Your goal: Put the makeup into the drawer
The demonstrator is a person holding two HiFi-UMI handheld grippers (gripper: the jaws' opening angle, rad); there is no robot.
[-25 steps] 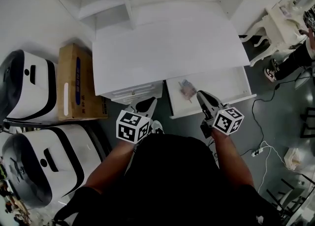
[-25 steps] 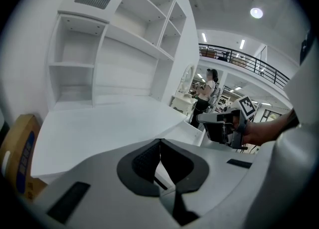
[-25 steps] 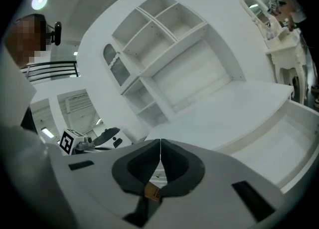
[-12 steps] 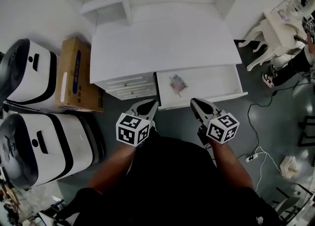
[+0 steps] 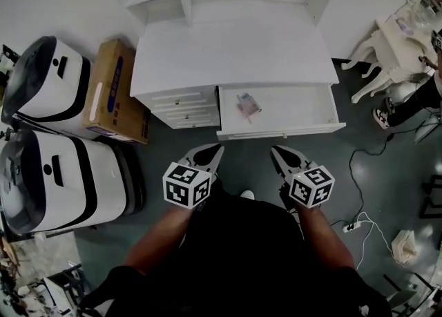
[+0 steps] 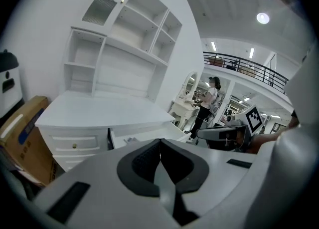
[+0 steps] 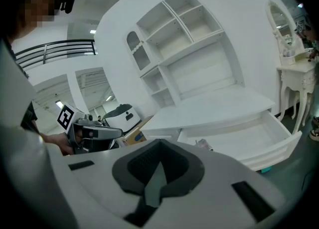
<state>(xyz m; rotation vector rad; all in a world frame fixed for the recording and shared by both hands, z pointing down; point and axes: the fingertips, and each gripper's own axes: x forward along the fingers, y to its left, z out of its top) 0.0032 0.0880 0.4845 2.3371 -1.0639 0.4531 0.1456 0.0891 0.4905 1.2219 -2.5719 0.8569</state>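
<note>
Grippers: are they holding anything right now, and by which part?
No, nothing is held. The left gripper and the right gripper are both shut and empty. The makeup lies in the open drawer, away from them.

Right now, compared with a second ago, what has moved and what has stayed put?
The left claw and right claw have both drawn back from the desk, shut and empty; the right claw no longer overlaps the drawer. The makeup still lies in the open drawer.
</note>
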